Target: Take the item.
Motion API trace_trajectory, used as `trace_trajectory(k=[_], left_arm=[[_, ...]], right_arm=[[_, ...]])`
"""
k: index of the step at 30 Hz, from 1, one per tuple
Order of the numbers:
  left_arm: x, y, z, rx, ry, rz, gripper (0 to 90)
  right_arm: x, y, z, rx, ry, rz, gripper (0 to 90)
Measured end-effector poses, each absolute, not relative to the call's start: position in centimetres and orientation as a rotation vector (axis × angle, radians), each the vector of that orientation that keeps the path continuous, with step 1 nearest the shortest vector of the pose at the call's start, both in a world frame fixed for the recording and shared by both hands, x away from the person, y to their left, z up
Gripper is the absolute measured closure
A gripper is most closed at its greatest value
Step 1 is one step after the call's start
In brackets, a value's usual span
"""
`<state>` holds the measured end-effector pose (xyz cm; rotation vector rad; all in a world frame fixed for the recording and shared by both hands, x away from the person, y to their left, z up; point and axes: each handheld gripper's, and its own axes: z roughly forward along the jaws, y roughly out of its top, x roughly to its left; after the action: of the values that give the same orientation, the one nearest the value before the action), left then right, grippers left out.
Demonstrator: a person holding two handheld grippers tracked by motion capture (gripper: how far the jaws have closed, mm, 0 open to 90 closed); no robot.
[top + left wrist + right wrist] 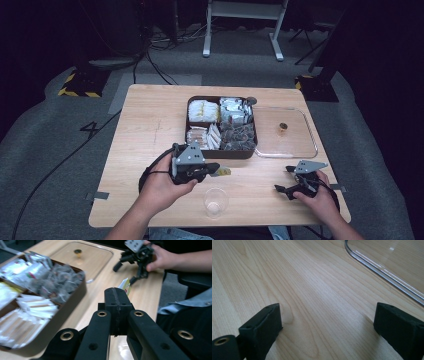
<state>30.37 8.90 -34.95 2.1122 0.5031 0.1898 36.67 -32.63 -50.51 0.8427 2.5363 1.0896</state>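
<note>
Packet, small and yellow-green, sticks out from the tip of the left gripper, whose jaws are pressed together on it. In the left gripper view the two black jaws meet with no gap, and the packet shows just past their tip, at about one o'clock from it. The left hand holds that gripper low over the wooden table, just at six o'clock from the brown compartment box. The box holds white sachets, silvery sachets, dark wrapped pieces and pale stick packs in four sections. A clear plastic cup stands on the table at about six o'clock from the held packet, near it but apart.

The right gripper rests at four o'clock of the table in the right hand, its jaws standing wide with bare wood between them, as the right gripper view shows. The clear lid with a small knob lies flat at three o'clock of the box, touching its side; its rim lies at one o'clock in the right gripper view.
</note>
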Motion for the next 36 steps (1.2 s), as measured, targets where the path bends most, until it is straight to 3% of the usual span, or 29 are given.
trace_trajectory(k=[36], left_arm=[[28.5, 8.1, -40.8, 2.109, 0.460, 0.050, 90.0]], right_arm=[[36.6, -32.6, -50.5, 0.847, 2.533, 1.088, 7.9]])
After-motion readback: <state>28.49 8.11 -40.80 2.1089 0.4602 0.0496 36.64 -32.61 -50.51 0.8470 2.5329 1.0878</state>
